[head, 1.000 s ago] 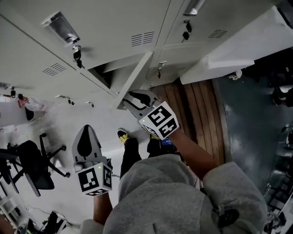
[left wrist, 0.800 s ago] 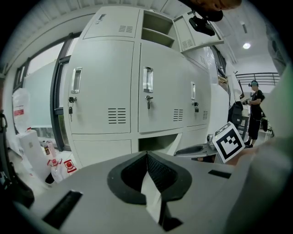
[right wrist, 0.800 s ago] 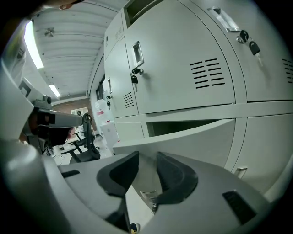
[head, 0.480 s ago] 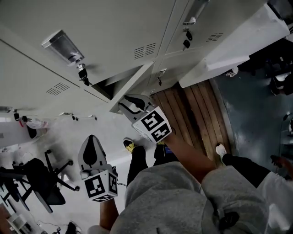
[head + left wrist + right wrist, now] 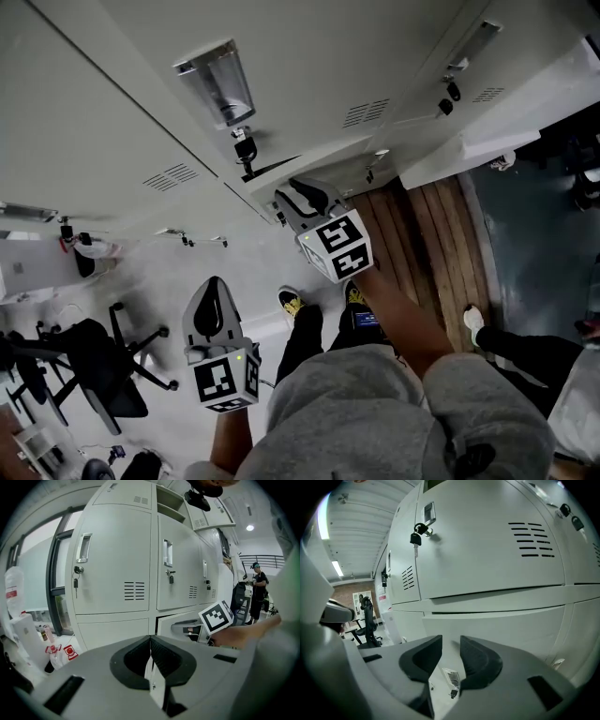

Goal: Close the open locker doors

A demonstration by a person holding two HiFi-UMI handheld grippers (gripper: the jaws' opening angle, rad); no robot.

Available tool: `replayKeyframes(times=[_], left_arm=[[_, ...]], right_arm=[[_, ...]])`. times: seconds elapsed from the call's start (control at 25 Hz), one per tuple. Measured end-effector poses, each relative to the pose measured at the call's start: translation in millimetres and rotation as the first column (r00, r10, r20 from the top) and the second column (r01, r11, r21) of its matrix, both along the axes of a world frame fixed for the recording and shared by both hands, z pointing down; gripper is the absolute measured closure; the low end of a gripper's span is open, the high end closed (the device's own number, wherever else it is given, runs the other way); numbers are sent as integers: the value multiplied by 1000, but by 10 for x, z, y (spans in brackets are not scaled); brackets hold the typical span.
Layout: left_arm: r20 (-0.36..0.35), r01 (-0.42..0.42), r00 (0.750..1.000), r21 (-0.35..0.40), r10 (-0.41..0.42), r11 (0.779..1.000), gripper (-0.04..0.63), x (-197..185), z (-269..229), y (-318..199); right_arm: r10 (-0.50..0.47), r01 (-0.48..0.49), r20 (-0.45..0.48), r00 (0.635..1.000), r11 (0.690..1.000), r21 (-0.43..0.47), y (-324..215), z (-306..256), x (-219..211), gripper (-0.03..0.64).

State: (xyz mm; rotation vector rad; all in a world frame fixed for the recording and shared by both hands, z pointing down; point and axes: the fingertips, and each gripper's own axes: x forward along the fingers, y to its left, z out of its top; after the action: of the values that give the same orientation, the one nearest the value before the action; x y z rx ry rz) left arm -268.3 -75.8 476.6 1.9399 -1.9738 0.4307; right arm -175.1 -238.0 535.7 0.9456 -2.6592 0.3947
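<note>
Low in the bank of grey lockers (image 5: 117, 550), a bottom-row door (image 5: 177, 619) stands slightly ajar, with a dark gap along its left edge in the left gripper view. The right gripper (image 5: 451, 645) is close up against the face of this door. Its jaws are apart with a narrow gap and nothing is held between them. Through the gap the door's small latch (image 5: 451, 679) shows. Whether the tips actually touch the panel cannot be told. From the head view the right gripper sits just below the locker row, with its marker cube (image 5: 337, 246) nearer the person.

The left gripper (image 5: 150, 641) hangs back from the lockers, lower and to the left. Its jaws are pressed together and empty, and they point towards the closed doors.

Higher up and farther right, an upper door (image 5: 506, 122) is swung wide out from the row, and an open compartment (image 5: 171, 501) shows behind it.

Keys (image 5: 76, 581) dangle from the locks of the closed doors, under upright handles (image 5: 84, 548) and beside vent slots (image 5: 134, 591). A strip of wooden flooring (image 5: 427, 234) runs in front of the lockers on the right. A black office chair (image 5: 89, 370) stands on the pale floor at the left. The person wears a grey hooded top (image 5: 375, 412) and a shoe with yellow trim (image 5: 292, 302). Another person (image 5: 258, 590) stands far off to the right.
</note>
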Motion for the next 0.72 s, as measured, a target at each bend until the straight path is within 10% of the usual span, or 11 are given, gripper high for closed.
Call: replayKeyframes(times=[0.72], left_arm=[[1,-46,999,19,46,999,586,-335,-13,-165]], right_arm=[[211,-210,-44,976,977,34,-307,66,-48,561]])
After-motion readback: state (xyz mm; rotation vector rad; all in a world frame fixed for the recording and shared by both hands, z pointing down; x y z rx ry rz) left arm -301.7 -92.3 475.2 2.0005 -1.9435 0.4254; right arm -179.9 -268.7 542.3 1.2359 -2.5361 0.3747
